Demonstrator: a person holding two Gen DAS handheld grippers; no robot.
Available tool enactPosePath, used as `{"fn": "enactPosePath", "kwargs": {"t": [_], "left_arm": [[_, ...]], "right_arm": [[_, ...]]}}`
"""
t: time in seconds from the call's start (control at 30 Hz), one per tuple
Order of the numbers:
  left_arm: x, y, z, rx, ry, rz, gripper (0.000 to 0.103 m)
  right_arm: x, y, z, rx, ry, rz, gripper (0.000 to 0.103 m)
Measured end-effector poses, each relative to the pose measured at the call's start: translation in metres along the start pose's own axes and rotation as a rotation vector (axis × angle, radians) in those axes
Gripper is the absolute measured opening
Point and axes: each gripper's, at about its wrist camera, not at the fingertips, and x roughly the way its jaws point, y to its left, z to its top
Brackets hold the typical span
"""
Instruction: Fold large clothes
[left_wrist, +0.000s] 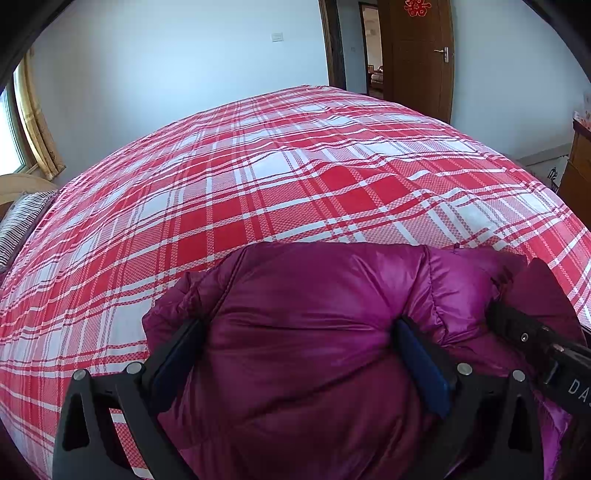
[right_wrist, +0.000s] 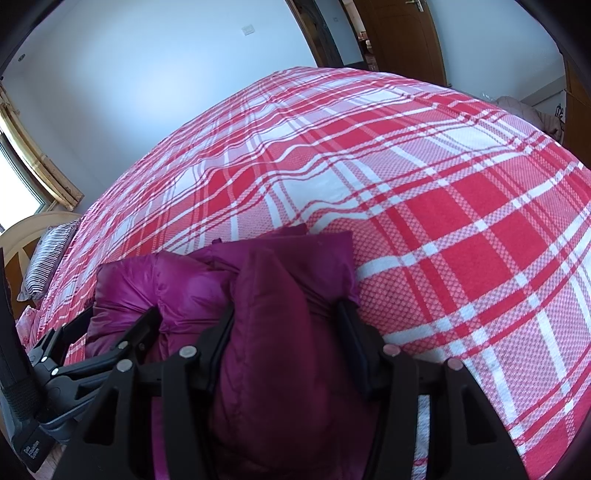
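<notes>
A shiny magenta puffer jacket (left_wrist: 317, 332) lies bunched and folded on the near edge of the bed; it also shows in the right wrist view (right_wrist: 273, 314). My left gripper (left_wrist: 299, 325) has its two fingers pressed into a thick bundle of the jacket, squeezing it between them. My right gripper (right_wrist: 288, 314) clamps a darker folded part of the jacket, at the jacket's right end. The right gripper's body (left_wrist: 535, 339) shows at the right in the left wrist view; the left gripper (right_wrist: 110, 339) shows at the left in the right wrist view.
The bed is covered by a red and white plaid sheet (left_wrist: 295, 166). A striped pillow (left_wrist: 22, 221) lies at the far left by a window with a curtain (left_wrist: 37, 122). A brown door (left_wrist: 421, 55) stands beyond the bed; wooden furniture (left_wrist: 580, 155) is at the right.
</notes>
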Motion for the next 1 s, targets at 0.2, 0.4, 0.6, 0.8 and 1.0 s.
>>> {"fn": "enactPosePath", "kwargs": {"t": [0.2,0.4,0.6,0.8,1.0], "left_arm": [[-0.009,0.004,0.0,-0.002,-0.003,-0.028,0.102],[-0.08,0.054,-0.034,-0.168,-0.122,-0.231,0.102],[-0.07,0.075,-0.075,-0.289,-0.039,-0.449,0.102],[-0.049,0.069,-0.084,-0.367,-0.015,-0.562,0.102],[-0.051,0.065,-0.081,-0.36,-0.047,-0.613,0.075]], "right_arm": [[-0.001,0.001,0.002,-0.009,0.005,0.008,0.057],[-0.057,-0.013,0.007,-0.031,-0.128,0.129,0.09],[-0.055,-0.034,0.023,-0.05,-0.06,0.184,0.092],[-0.019,-0.038,0.022,-0.065,0.072,0.246,0.082],[-0.013,-0.038,0.008,-0.049,0.142,0.371,0.03]]}}
